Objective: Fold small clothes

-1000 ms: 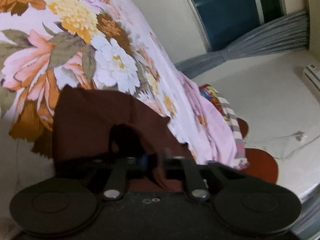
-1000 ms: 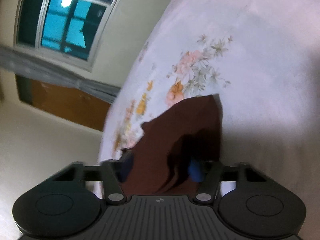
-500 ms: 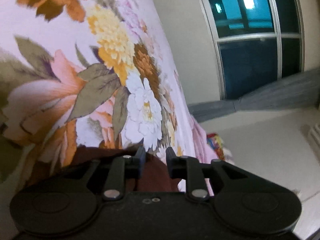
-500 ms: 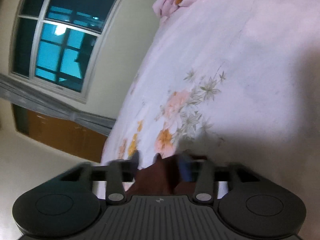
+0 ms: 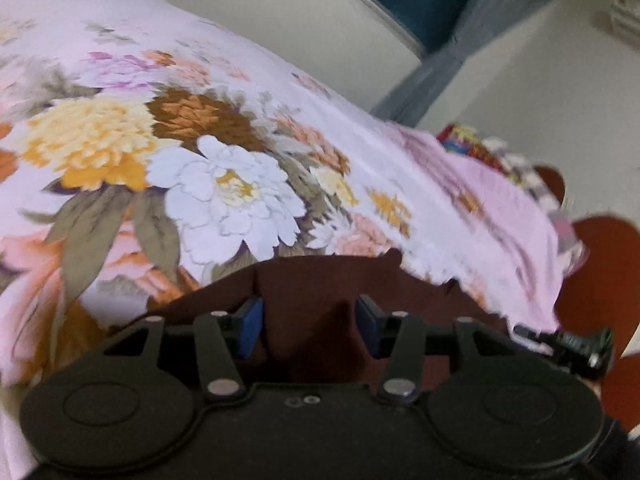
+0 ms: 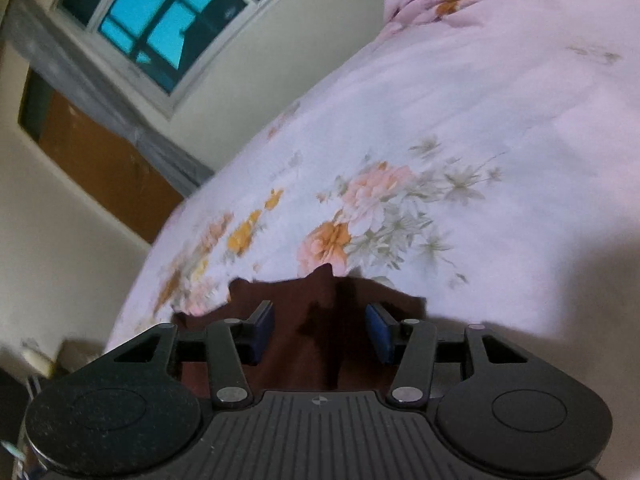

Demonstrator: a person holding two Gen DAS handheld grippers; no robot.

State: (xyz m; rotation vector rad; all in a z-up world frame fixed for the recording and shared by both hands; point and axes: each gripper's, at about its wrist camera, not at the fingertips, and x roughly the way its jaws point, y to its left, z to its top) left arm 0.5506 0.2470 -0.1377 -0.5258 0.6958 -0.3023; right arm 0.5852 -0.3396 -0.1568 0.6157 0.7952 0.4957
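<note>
The garment (image 5: pixel 320 292) lay on the bedsheet (image 5: pixel 224 168), just before both grippers. Behind the bed stood a wall with a window (image 6: pixel 160 28).

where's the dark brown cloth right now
The dark brown cloth lies on the floral bedsheet, low in both wrist views, just ahead of the left tongs and right tongs.

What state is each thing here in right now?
Dark brown garment: lying on the bed, gripped by neither tool.
Left gripper: jaws opening, cloth below, not pinched.
Right gripper: jaws apart, nothing held.
Floral bedsheet: spread out.
</note>
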